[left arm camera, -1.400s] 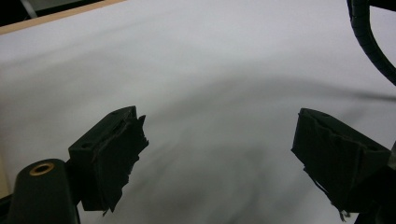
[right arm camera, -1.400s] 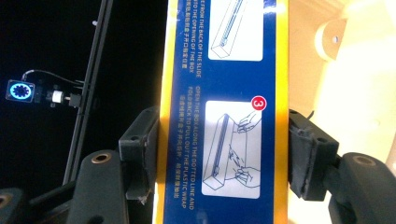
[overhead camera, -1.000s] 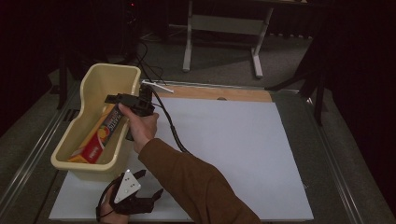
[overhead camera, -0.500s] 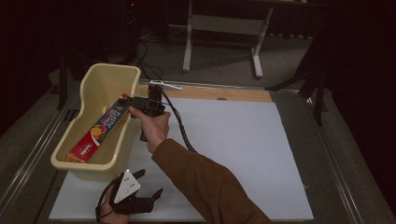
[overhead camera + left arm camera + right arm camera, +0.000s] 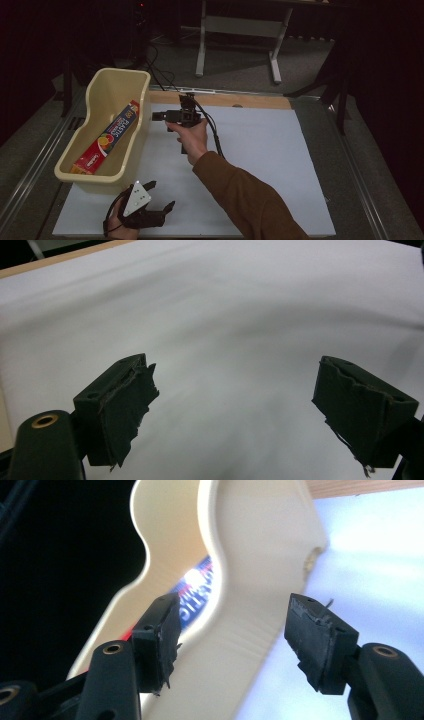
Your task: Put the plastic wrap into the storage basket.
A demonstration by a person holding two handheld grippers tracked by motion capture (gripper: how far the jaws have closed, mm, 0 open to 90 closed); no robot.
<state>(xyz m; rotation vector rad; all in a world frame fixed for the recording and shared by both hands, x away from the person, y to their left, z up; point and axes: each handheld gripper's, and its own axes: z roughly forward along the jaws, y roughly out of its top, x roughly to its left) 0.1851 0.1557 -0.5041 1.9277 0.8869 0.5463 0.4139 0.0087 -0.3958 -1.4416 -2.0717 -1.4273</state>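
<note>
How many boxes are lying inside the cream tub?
1: a plastic wrap box lies slanted inside the cream tub at the table's left. The tub's walls may hide something smaller.

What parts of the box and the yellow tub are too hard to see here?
- Box, high view: the small print is too tiny to read, and the tub wall hides its lower side.
- Box, right gripper view: blurred, glaring, mostly behind the tub's rim.
- Tub, right gripper view: its bottom is cut off by the picture edge and the right tongs.
</note>
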